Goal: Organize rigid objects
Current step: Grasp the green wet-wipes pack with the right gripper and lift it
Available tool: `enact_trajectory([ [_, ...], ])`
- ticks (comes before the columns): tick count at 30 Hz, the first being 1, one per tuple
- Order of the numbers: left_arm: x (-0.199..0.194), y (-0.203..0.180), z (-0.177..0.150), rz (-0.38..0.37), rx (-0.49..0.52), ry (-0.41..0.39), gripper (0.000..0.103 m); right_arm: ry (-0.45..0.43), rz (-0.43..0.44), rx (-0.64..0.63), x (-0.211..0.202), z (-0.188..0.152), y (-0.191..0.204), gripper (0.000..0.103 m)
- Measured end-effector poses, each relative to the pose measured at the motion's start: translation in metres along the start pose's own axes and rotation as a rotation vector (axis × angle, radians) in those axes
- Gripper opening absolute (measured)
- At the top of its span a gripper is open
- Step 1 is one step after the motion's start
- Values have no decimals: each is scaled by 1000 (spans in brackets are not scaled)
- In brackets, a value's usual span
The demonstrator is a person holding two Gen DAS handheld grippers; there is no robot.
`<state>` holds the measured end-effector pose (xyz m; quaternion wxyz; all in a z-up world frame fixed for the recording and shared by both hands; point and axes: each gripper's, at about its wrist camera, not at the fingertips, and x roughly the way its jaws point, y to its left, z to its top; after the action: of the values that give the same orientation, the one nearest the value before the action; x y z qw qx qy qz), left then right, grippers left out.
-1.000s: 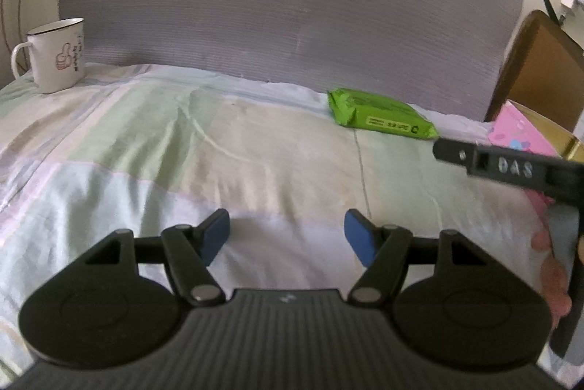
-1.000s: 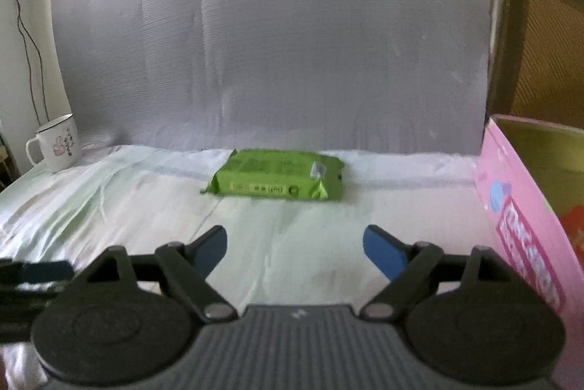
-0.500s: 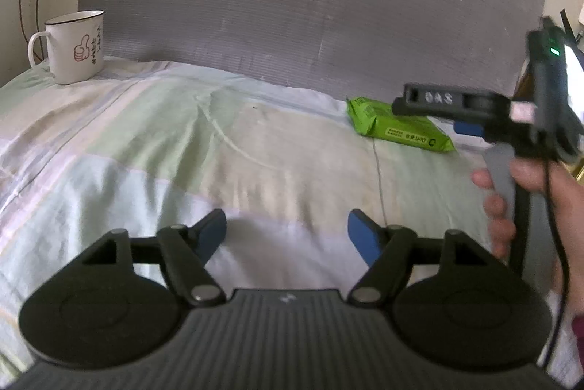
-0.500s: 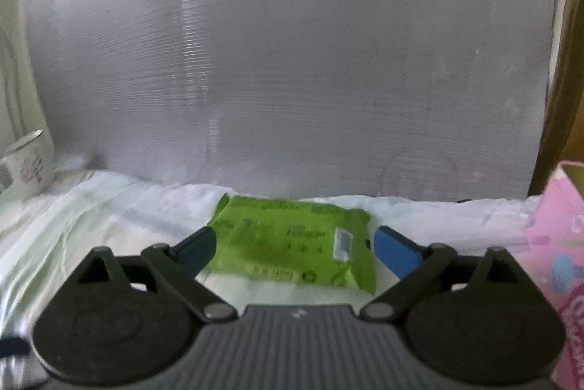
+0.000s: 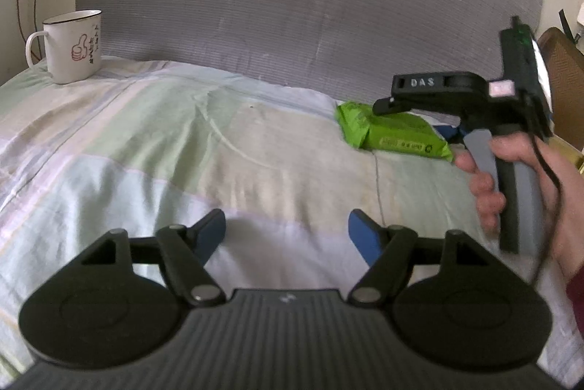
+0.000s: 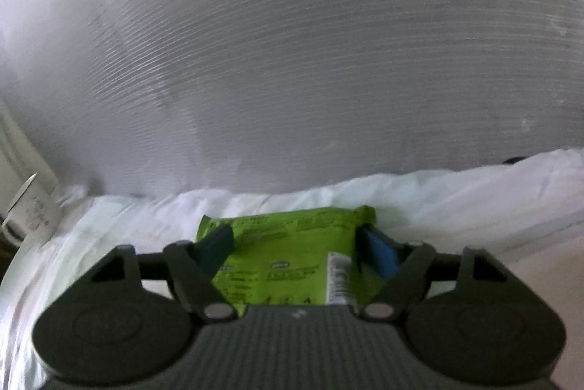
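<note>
A green soft pack lies on the bed near the grey backrest; in the left wrist view the same green pack is at the right. My right gripper is down over it, its jaws closing, with the pack between the blue pads. The pads stand at the pack's two short sides and show no clear squeeze. A person's hand holds that gripper by its handle. My left gripper stays open over the bare sheet with nothing between its fingers.
A white mug with a red thumb print stands at the bed's far left corner. The pale striped sheet covers the bed. A grey padded backrest rises behind. A brown chair back stands at the right.
The right gripper has moved forward and down onto the green pack, first widening and then narrowing its jaws around it. The pink box has left its view. The left gripper has stayed in place.
</note>
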<state>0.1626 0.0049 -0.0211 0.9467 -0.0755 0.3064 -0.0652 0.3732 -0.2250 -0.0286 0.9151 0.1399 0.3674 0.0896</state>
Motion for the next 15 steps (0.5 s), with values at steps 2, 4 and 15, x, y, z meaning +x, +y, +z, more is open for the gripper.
enact_trajectory([
  [2, 0, 1, 0, -4, -5, 0, 76, -3, 29, -42, -10, -13, 9, 75],
  [4, 1, 1, 0, -10, -10, 0, 76, -7, 44, -87, -24, -29, 16, 75],
  [15, -9, 17, 10, -141, -123, -40, 80, 0, 58, -474, -113, -130, 58, 69],
])
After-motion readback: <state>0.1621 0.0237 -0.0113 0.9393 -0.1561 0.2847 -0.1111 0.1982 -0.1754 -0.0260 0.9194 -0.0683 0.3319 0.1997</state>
